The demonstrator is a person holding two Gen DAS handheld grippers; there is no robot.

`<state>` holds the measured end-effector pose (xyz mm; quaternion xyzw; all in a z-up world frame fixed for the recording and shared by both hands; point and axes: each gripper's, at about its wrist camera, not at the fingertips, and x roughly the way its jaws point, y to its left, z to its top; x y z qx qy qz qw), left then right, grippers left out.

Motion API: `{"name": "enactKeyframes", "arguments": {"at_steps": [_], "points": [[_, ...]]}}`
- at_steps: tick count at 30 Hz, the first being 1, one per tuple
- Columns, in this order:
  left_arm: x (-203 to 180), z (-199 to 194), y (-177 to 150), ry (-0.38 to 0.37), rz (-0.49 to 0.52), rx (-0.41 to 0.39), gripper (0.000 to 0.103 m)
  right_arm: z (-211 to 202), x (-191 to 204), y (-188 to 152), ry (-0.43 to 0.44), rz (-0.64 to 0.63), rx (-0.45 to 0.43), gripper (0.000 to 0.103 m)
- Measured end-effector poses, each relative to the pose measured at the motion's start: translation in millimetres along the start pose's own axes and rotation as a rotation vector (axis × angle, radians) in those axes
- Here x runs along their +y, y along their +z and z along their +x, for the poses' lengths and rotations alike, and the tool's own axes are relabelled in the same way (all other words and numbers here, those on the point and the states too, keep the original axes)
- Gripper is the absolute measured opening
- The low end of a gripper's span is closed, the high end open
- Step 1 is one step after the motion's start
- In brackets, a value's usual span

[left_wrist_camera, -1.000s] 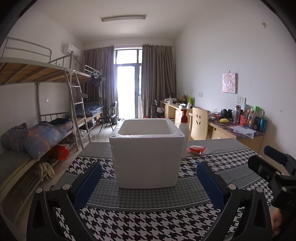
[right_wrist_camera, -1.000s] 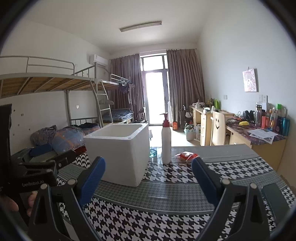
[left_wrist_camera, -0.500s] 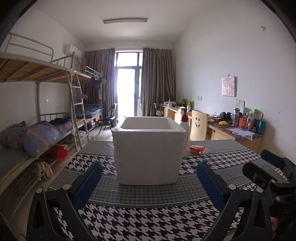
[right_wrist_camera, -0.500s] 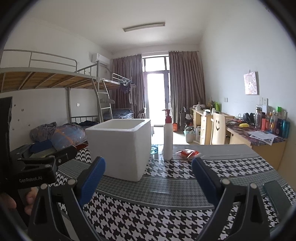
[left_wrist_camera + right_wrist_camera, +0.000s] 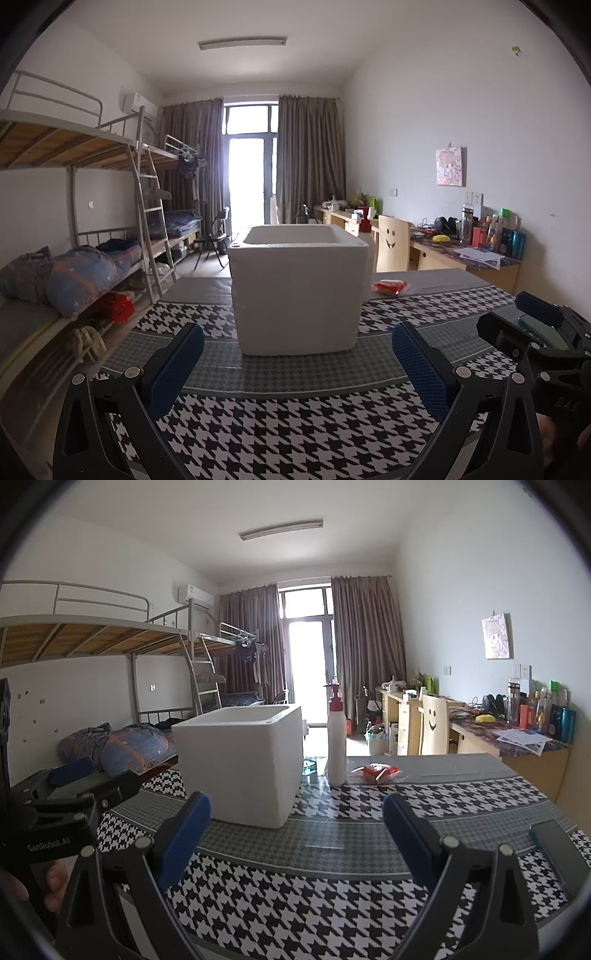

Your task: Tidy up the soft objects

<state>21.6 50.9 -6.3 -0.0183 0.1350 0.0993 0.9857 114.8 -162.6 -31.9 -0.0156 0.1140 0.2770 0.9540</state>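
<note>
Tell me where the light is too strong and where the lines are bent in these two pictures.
Left wrist view: the window is blown out white, and the bunk bed rails curve near the edge. Right wrist view: the same window glares, a dark lens ring frames the picture, and the box stays sharp.

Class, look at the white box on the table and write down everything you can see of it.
The white box is a thick-walled, open-topped container that looks like foam, with rounded corners and no lid. It stands upright on the houndstooth tablecloth, near the table's middle. Its inside is hidden from both views. A white spray bottle stands just beyond its right side, apparently apart. Both claws are open and short of it; nothing grips it.
</note>
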Motion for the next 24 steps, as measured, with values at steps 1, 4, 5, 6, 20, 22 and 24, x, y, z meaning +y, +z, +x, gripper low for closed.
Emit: {"name": "enactKeyframes", "arguments": {"at_steps": [1,4,5,6,20,22,24], "points": [[1,0,0,-0.004,0.001,0.001,0.102,-1,1,-1,-0.001,0.0,0.001,0.096],[2,-1,-1,-0.013,-0.003,0.004,0.102,-1,3,-3,0.0,0.003,0.006,0.097],[2,-2,-1,-0.011,-0.006,0.002,0.102,-1,3,-3,-0.003,0.001,0.005,0.097],[2,-3,-1,-0.009,-0.008,0.0,0.102,-2,4,-3,-0.003,0.0,0.004,0.097],[0,-9,-5,-0.019,0.007,0.006,0.102,-13,4,-2,-0.022,0.002,-0.003,0.097],[0,-10,-5,-0.021,0.011,0.009,0.102,-13,5,-1,-0.023,0.0,-0.004,0.097],[0,-10,-5,-0.018,0.013,0.013,0.102,-13,5,-2,-0.02,0.005,-0.003,0.097]]}}
